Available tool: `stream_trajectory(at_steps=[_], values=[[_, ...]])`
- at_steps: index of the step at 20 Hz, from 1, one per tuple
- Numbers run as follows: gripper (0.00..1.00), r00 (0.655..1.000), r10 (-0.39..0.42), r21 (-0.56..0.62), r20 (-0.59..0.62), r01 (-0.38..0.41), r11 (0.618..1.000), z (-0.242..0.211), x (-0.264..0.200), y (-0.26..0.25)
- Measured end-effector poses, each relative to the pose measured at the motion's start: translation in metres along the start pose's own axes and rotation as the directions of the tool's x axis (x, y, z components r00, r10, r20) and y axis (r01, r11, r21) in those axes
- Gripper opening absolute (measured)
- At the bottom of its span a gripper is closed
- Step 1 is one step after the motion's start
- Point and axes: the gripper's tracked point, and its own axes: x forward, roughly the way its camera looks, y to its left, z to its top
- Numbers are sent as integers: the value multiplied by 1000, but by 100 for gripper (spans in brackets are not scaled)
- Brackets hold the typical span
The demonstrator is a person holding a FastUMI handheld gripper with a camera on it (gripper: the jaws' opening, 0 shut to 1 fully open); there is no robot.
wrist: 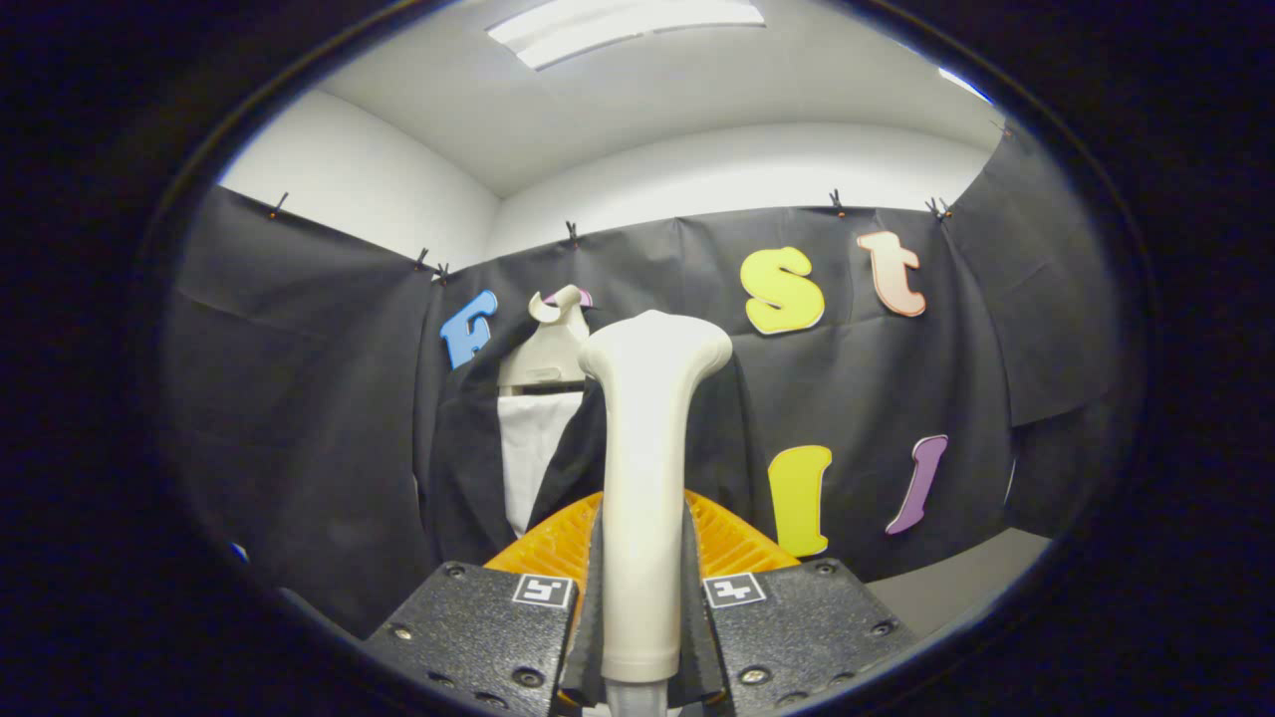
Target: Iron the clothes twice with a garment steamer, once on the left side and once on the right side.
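The gripper (642,637) stands closed on the cream handle of the garment steamer (645,478), one finger (478,627) pressing from 9 o'clock and the other from 3 o'clock, so the handle sits clamped upright between them. Each finger carries a small square marker near its top inner corner.

Going from the largest thing down: the booth wall of black cloth (299,418) curves around the whole scene beyond the fingers, clipped along its top edge, with a white wall and ceiling above it and a ceiling light (628,25) at 12 o'clock.

Next, the clothes: a dark jacket (468,468) hangs against the cloth at about 10 o'clock from the steamer head, open at the front over a white shirt (528,448). The jacket is hard to separate from the black cloth behind it, and its right half is hidden by the steamer handle.

The steamer handle rises from between the fingers and widens at its top into a rounded head that tilts toward 2 o'clock. It blocks the middle of the garment.

An orange ribbed part (548,543) fans out behind the handle just above the fingers, at 10 and 2 o'clock; what it belongs to cannot be told.

Smallest, the cream hanger (553,344) holds the clothes, its hook at 11 o'clock from the steamer head.

A strip of pale surface (956,578) shows at 4 o'clock.
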Motion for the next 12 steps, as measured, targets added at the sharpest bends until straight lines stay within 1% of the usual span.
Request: stream_trajectory(at_steps=[2,6,9,12], values=[[35,999,-8,13,-38,8,1000,-21,-4,-1],[35,992,-26,-3,-120,26,1000,-63,-16,-4],[35,985,-46,-19,-167,44,999,-90,-26,-7],[35,973,-45,-23,-228,41,999,-122,-39,-6]])
